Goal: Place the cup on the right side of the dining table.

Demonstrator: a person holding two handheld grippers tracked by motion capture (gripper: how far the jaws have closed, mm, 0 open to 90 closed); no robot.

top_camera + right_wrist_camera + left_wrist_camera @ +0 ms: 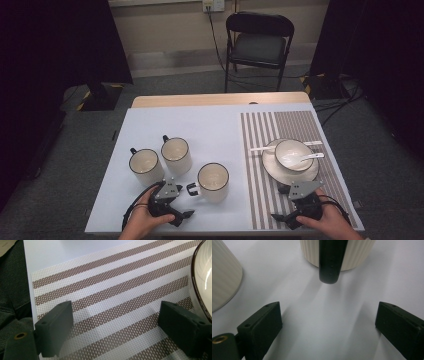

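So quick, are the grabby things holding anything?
Left gripper: open, empty, facing a mug handle.
Right gripper: open, empty, over the mat.

Black grippers (181, 214) with blocky fingers (260, 327), grey plates, cables.

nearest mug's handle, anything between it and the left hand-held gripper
Nothing visible does. The left hand-held gripper is open and faces the black handle of the nearest mug; between them lies bare white table cover.
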